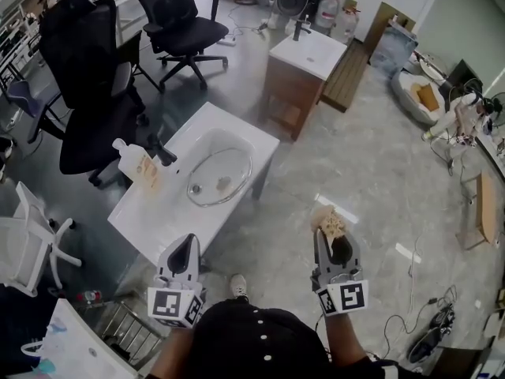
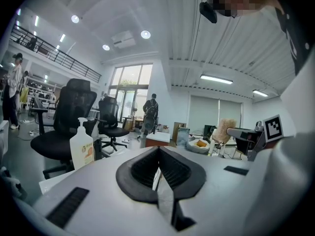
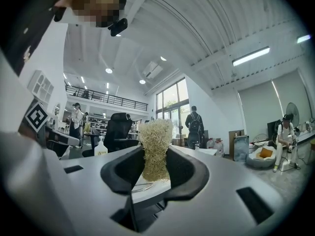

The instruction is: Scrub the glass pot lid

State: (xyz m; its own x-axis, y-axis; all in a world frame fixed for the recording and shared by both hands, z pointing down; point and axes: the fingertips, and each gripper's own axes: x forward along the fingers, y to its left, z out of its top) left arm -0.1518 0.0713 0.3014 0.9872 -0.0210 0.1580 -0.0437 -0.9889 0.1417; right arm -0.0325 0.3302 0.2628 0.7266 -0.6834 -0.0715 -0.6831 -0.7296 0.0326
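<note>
1. Left gripper, at 11 o'clock from the person's body in the head view. Jaws pressed fully together. In its own view the left gripper had nothing between the pads and touched nothing.

2. Right gripper, at 1 o'clock from the body and level with the left one. Jaws stood partly apart, clamped on a tan fibrous scrub pad. In its own view the right gripper had both pads pressing the sides of the scrub pad, which stood upright and rose well above the jaw tips. It was held over the floor, clear of every surface.

3. White sink unit, just beyond the left gripper.

4. Glass pot lid, lying flat in the basin of that unit. It lay at 1 o'clock from the left gripper and 10 o'clock from the right, touched by neither.

5. Soap bottle, a white pump type standing on the unit's deck at 9 o'clock from the lid. It also showed in the left gripper view.

6. Dark faucet, just beside the bottle.

7. Second sink cabinet, at 1 o'clock from the lid, well apart.

8. Black office chair, at 10 o'clock from the lid.
</note>
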